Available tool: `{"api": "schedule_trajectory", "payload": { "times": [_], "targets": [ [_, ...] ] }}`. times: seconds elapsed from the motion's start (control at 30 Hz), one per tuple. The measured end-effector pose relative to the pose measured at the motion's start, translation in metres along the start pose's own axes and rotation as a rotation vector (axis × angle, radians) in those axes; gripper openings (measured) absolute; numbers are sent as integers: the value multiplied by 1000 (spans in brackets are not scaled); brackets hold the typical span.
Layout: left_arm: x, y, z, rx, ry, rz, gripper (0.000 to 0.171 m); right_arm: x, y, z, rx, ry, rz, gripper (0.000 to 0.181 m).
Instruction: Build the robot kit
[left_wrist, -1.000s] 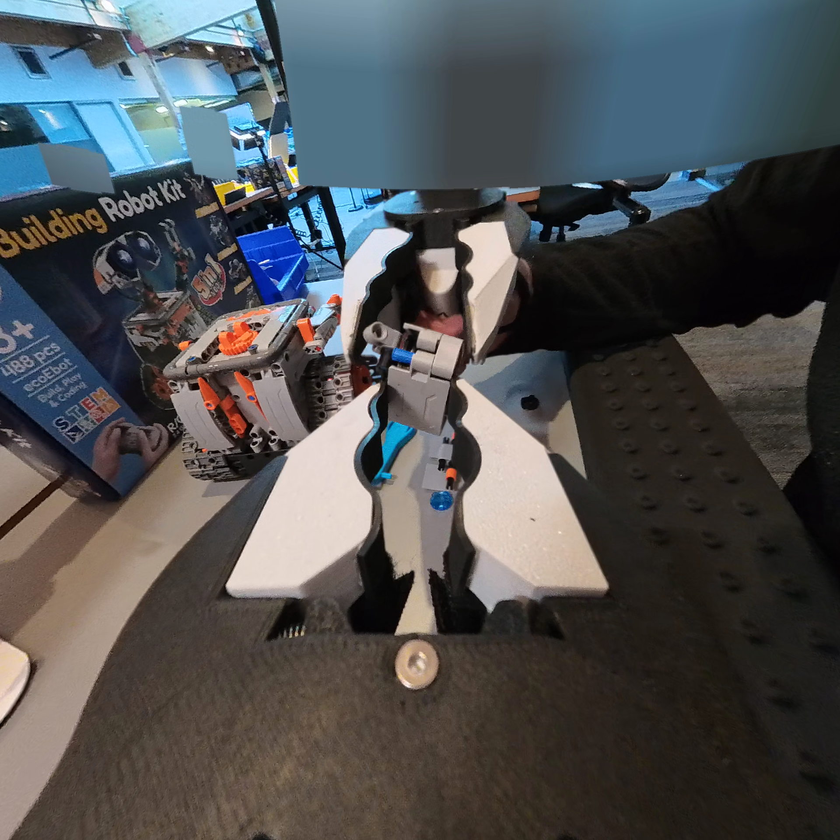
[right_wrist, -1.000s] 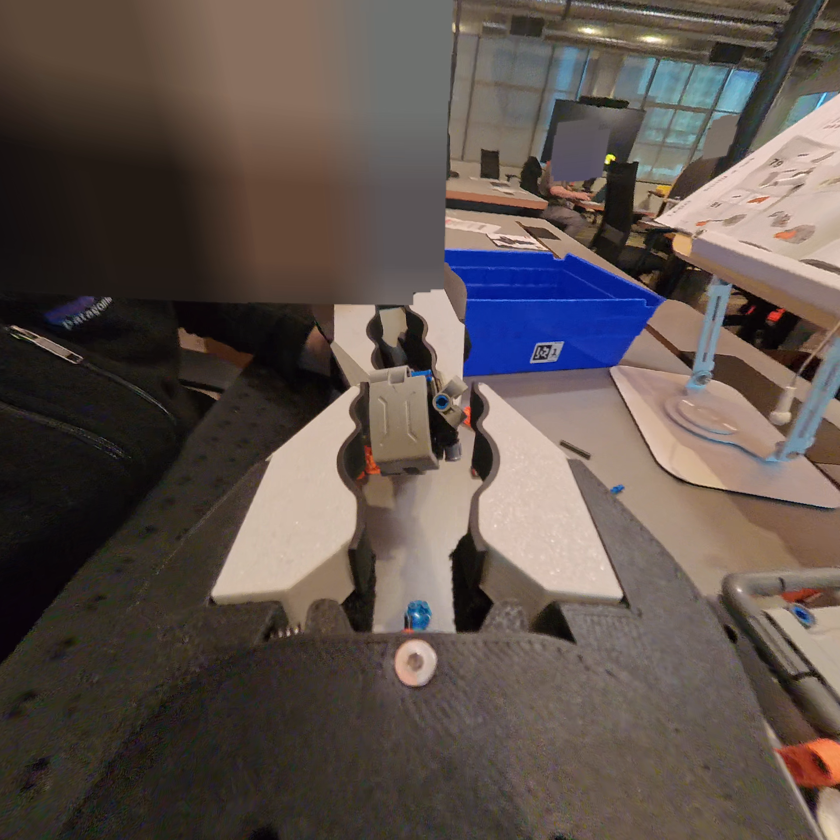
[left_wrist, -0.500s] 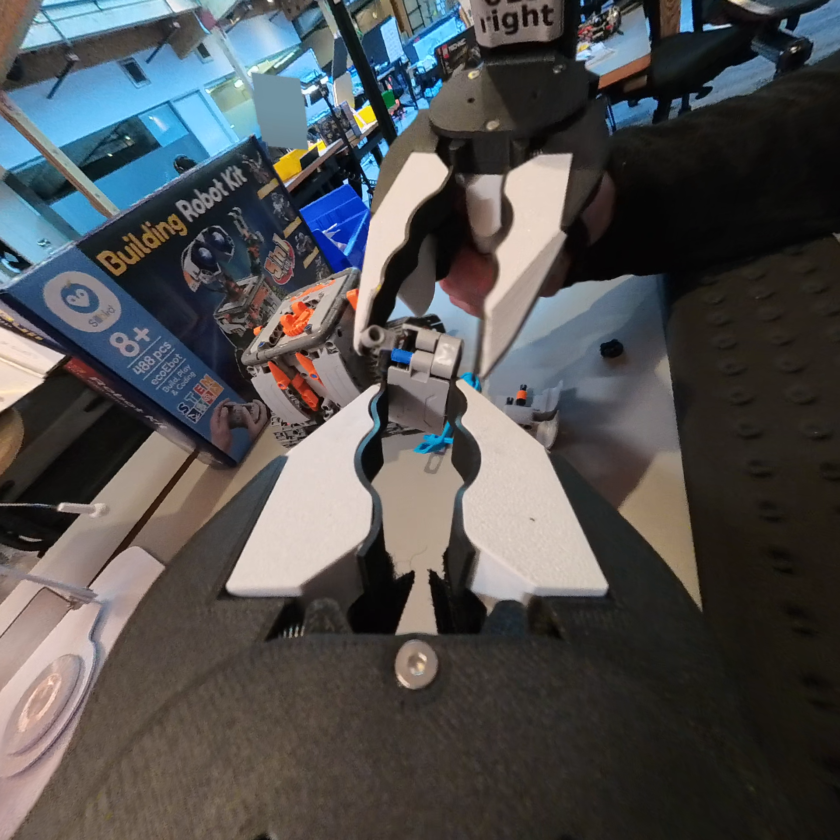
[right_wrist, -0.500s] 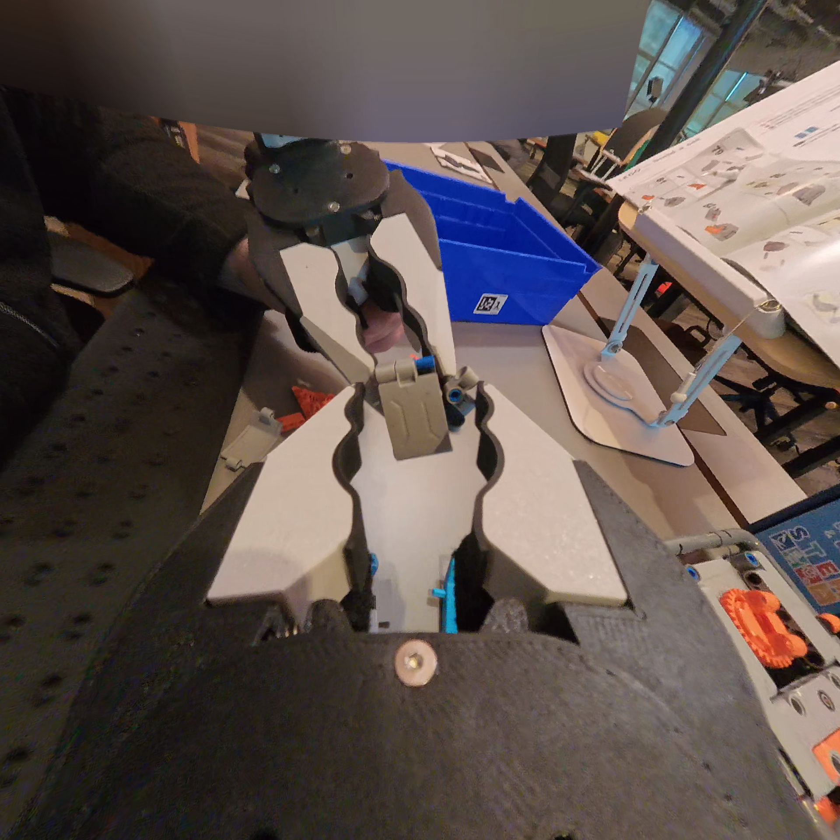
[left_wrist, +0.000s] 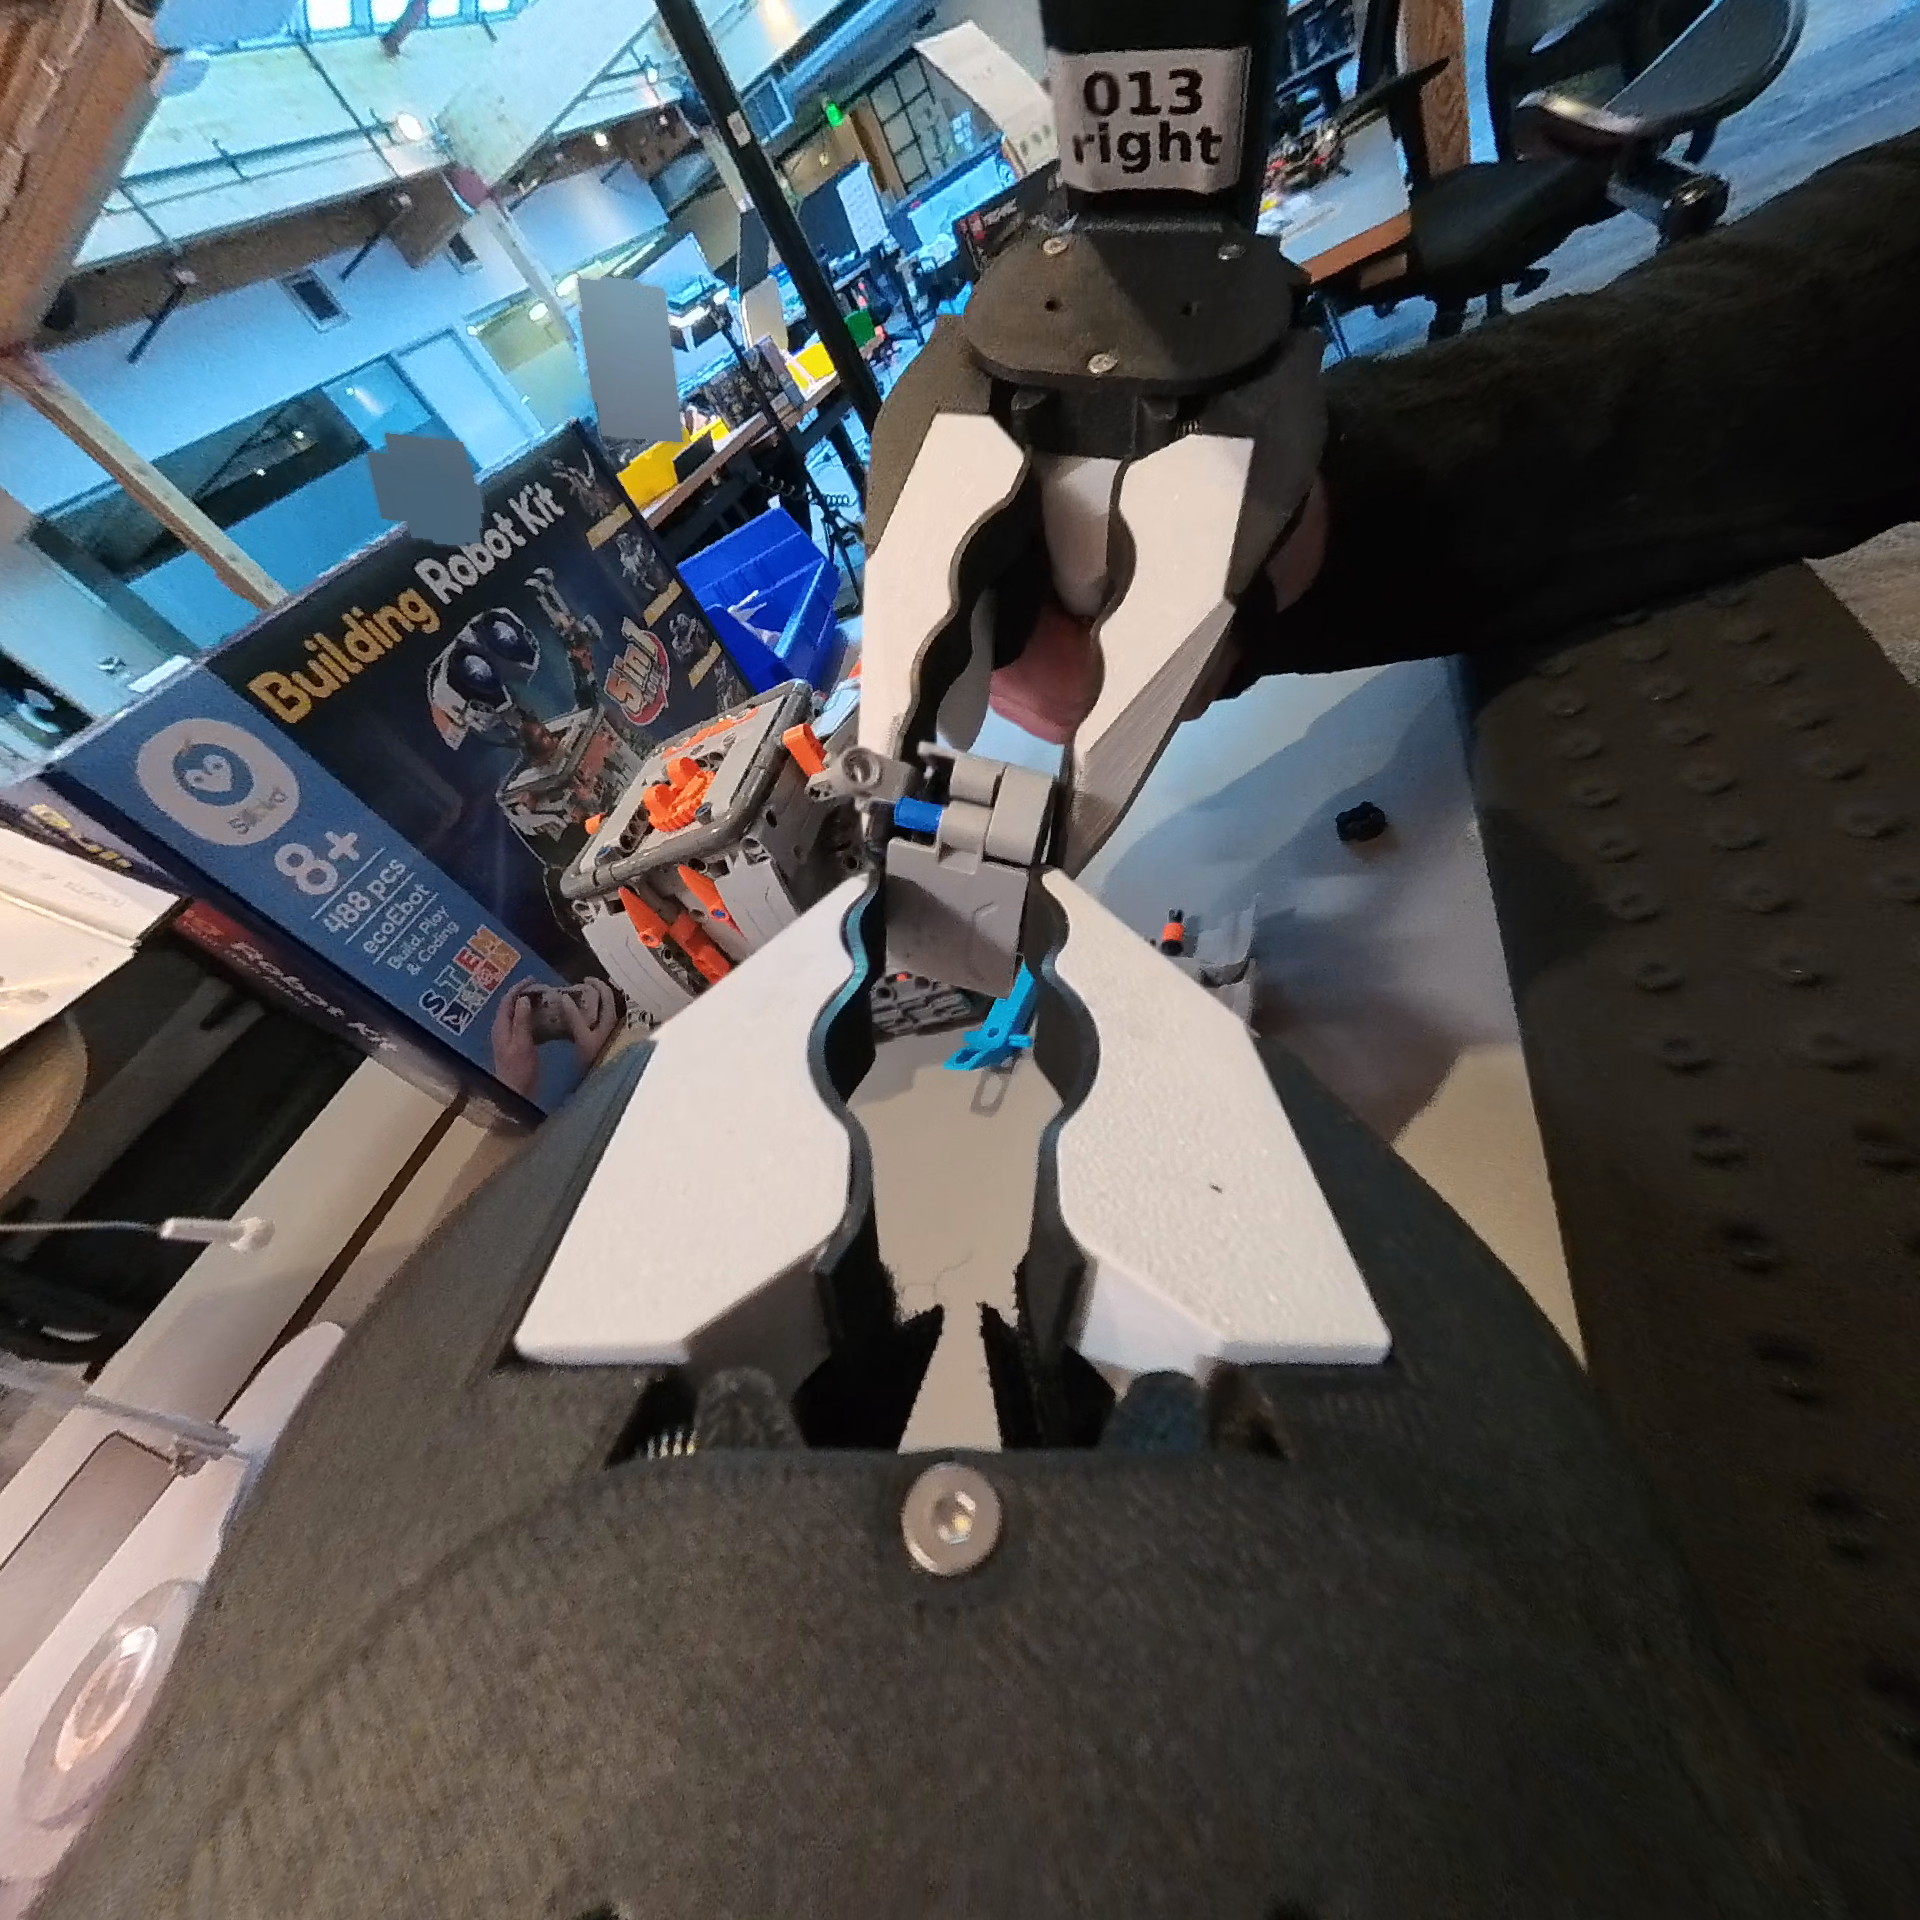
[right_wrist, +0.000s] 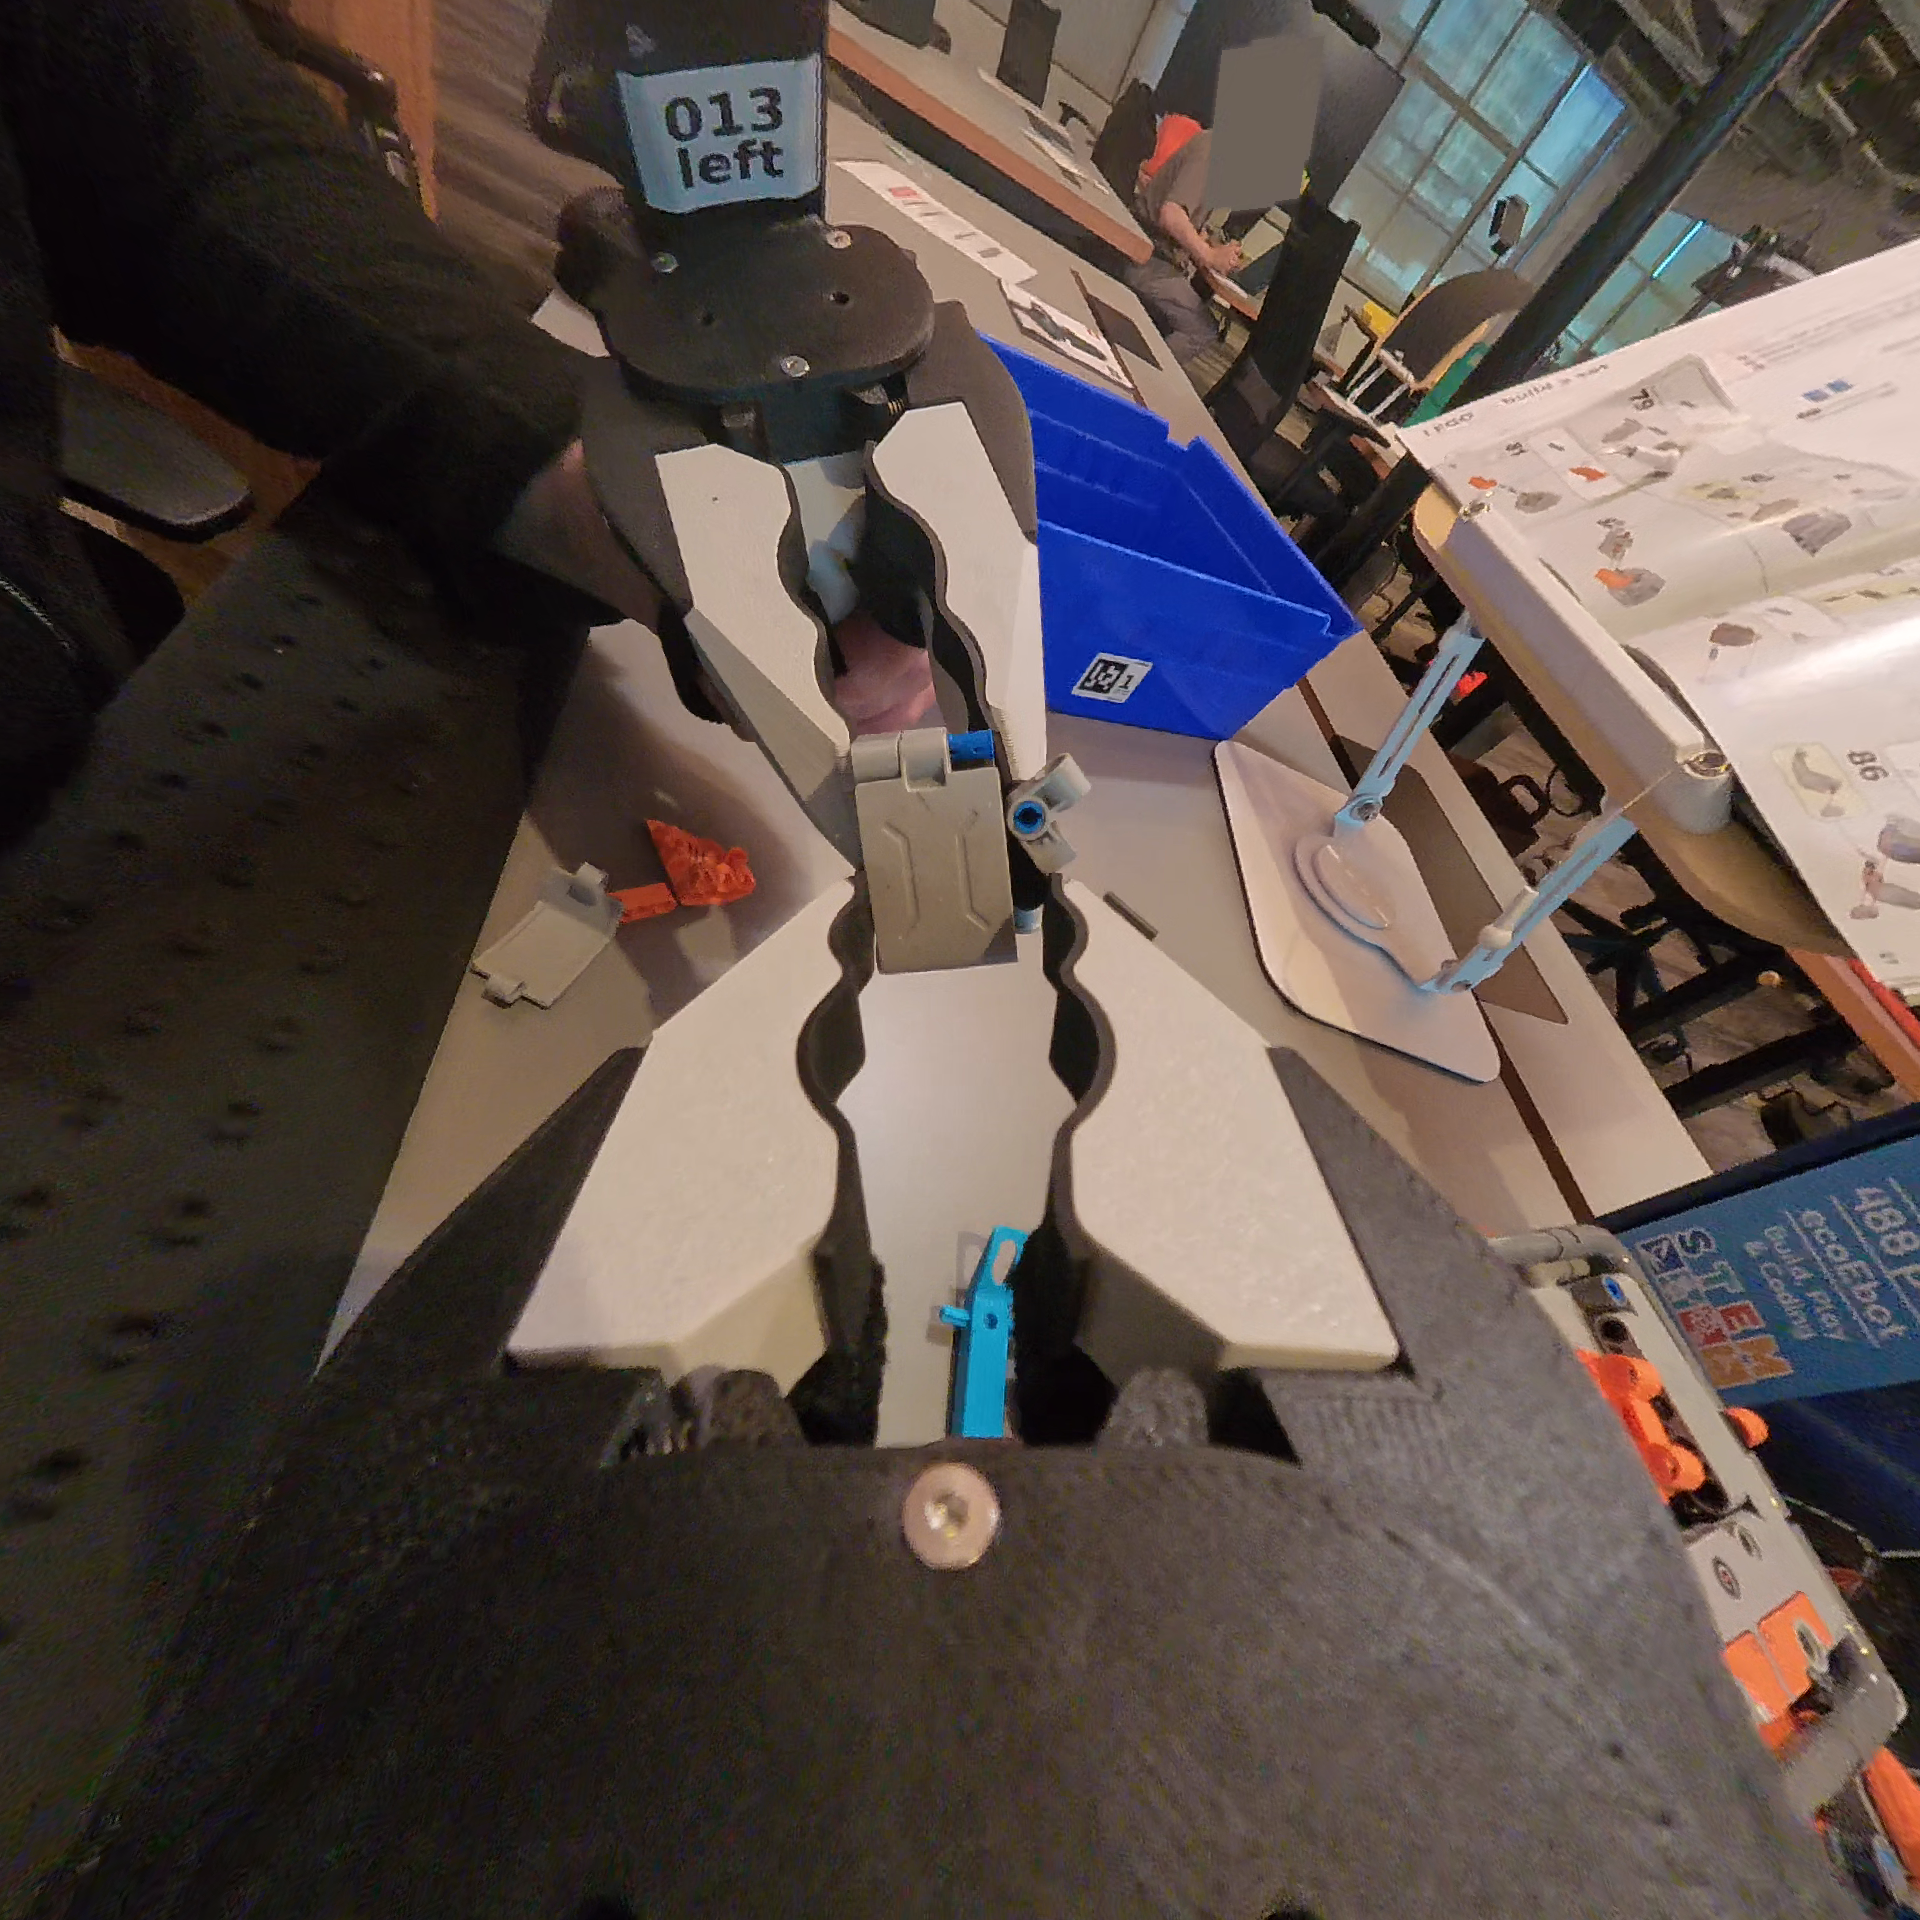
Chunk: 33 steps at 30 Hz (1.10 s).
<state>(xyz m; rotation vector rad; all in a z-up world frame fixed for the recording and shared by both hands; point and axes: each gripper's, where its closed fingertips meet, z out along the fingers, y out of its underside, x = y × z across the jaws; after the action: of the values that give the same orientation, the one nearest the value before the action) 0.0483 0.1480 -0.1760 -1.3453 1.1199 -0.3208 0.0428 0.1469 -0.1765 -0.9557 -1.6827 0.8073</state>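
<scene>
A small grey brick assembly (left_wrist: 956, 904) with a blue pin and a grey connector hangs above the table between my two grippers, which face each other tip to tip. My left gripper (left_wrist: 956, 894) is shut on its lower grey panel. My right gripper (right_wrist: 956, 904) is closed around the other end of the same assembly (right_wrist: 935, 873), its fingertips against the panel's sides. In the left wrist view the right gripper (left_wrist: 987, 790) reaches in from above; in the right wrist view the left gripper (right_wrist: 914, 758) does the same.
A robot kit box (left_wrist: 395, 790) and a partly built tracked robot (left_wrist: 707, 862) stand at the left. A blue bin (right_wrist: 1164, 582), a booklet on a stand (right_wrist: 1714, 499), orange parts (right_wrist: 696, 868), a grey panel (right_wrist: 545, 940) and a light blue piece (right_wrist: 982, 1330) lie on the table. Less than 4 cm separates the two grippers' tips.
Both grippers have tilted and risen with the assembly between them. The right gripper's jaws, wider half a second ago, have narrowed onto the assembly.
</scene>
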Motion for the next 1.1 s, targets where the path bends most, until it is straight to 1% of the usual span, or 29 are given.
{"api": "schedule_trajectory", "payload": {
  "times": [0.1,0.23,0.37,0.5,0.67,0.8,0.87,0.93,1.07,1.1],
  "targets": [
    [2,-1,-1,0,-4,40,23,-2,-1,-1,-15,2,-32,29],
    [7,-1,-2,0,30,41,23,-7,1,0,-50,-18,-38,26],
    [7,-1,-2,2,40,25,23,-7,1,-1,-55,-15,-36,26],
    [3,0,-1,10,47,-39,23,-1,0,-1,-36,11,-21,26],
    [4,1,-2,28,101,-111,23,0,-1,-1,15,-42,96,26],
    [7,3,-2,24,157,-171,23,-4,0,0,60,-138,239,29],
    [6,2,-4,45,191,-236,23,-3,-4,-2,102,-163,282,30],
    [6,0,-6,68,225,-294,23,-5,-2,-2,100,-187,302,29],
    [8,-2,-7,91,268,-351,23,-11,2,0,81,-231,330,28],
    [7,-2,-7,94,275,-364,23,-14,3,0,78,-251,330,23]
  ]
}}
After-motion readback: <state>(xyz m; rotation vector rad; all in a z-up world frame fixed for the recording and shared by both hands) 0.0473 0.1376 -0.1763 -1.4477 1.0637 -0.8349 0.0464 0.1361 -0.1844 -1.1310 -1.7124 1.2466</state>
